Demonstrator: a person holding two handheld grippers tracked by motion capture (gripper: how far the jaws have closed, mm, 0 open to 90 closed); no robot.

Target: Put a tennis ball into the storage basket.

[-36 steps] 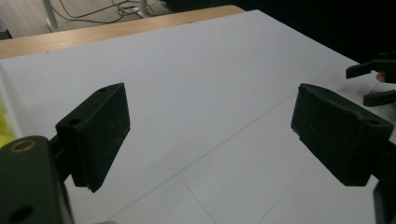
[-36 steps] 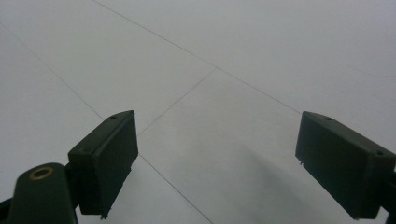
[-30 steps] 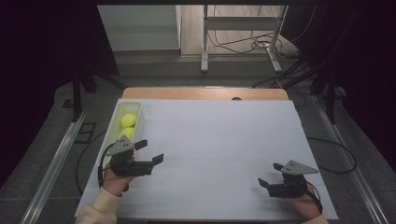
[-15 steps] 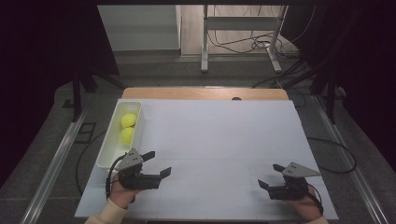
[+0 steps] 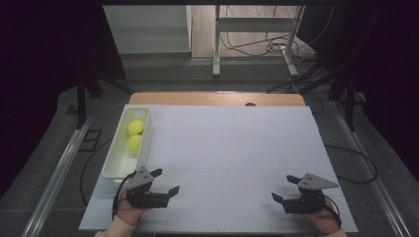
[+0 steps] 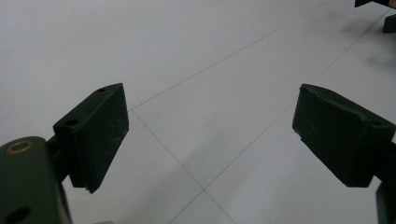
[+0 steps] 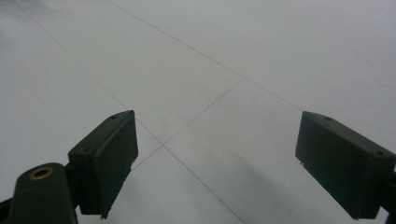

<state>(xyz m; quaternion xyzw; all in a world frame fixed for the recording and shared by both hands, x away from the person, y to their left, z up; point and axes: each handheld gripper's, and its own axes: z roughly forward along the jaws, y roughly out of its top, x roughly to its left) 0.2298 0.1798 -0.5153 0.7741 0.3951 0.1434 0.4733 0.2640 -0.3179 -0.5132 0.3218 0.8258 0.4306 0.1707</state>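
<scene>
Two tennis balls point(image 5: 135, 135) in the tray point(image 5: 114, 168) appear from above.

Table point(image 5: 227, 143) is open white sheet across centre and right, free to sweep between the two grippers. Only obstacle: white tray point(image 5: 114, 160) along the left edge, two yellow balls point(image 5: 136, 127) in its far half, near half free. Left gripper point(image 5: 164, 182) sits just beside the tray's near corner. Right gripper point(image 5: 284, 190) has bare sheet around it.
</scene>
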